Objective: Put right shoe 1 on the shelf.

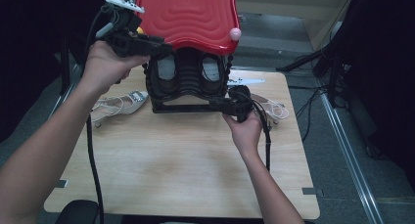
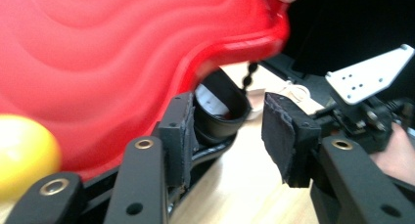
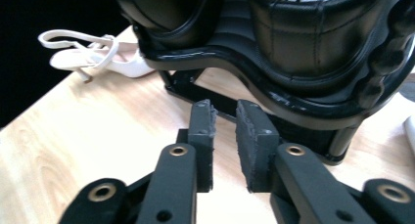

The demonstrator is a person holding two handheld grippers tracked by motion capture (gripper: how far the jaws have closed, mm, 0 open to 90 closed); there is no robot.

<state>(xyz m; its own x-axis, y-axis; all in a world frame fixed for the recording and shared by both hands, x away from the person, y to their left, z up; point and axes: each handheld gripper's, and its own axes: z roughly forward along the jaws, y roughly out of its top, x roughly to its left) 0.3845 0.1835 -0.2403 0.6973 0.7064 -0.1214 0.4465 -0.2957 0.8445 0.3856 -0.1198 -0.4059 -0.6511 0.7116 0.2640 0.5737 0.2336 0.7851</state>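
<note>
A black two-tier rack (image 1: 181, 108) with a red wavy top shelf (image 1: 186, 18) stands at the back of the wooden table (image 1: 186, 170). Two black shoes (image 1: 166, 70) sit in its lower tier. My left gripper (image 1: 164, 47) is raised at the red shelf's left front edge. Its jaws stand wide open in the left gripper view (image 2: 227, 136), one pad close under the red shelf (image 2: 122, 53). My right gripper (image 1: 213, 104) lies low against the rack's base bar. In the right gripper view (image 3: 225, 116) its jaws are a narrow gap apart, with nothing between them.
A white sandal (image 1: 122, 102) lies left of the rack, and another (image 1: 271, 106) lies right of it behind my right hand. A pink knob (image 1: 235, 34) and a yellow knob (image 2: 24, 150) sit on the red shelf's corners. Bare wood stretches in front of the rack.
</note>
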